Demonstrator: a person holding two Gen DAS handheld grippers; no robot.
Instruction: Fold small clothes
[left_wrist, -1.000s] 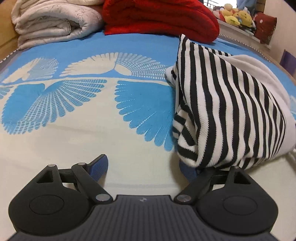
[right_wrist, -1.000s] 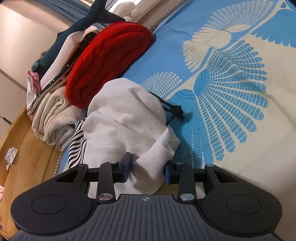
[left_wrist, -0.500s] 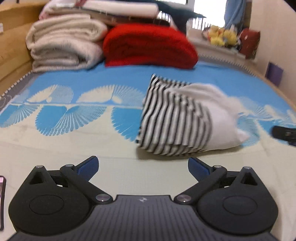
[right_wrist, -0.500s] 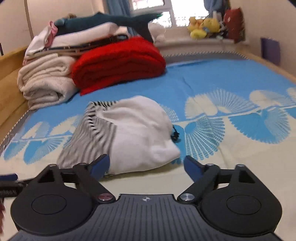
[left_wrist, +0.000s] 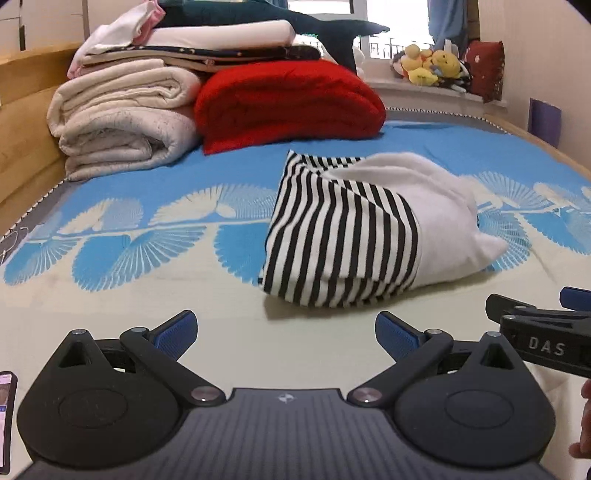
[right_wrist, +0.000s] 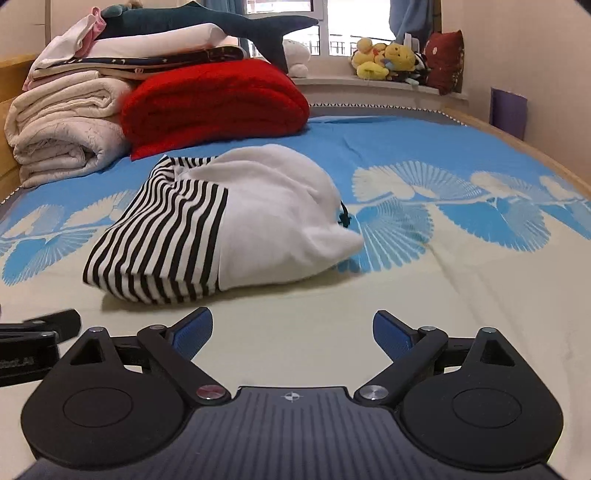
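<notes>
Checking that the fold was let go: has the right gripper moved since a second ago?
Yes. The right gripper has backed away from the striped garment, toward the bed's near edge; its jaws, then around the white cloth, now stand open and clear of it.

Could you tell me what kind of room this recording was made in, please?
Most likely a bedroom. The folded garment lies on a bed's blue patterned sheet, folded blankets are stacked at the far end, and plush toys sit on the sill under a window.

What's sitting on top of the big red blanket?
Folded bedding lies across the red blanket, with a dark blue shark plushie on top. Whatever is under the blanket is hidden.
</notes>
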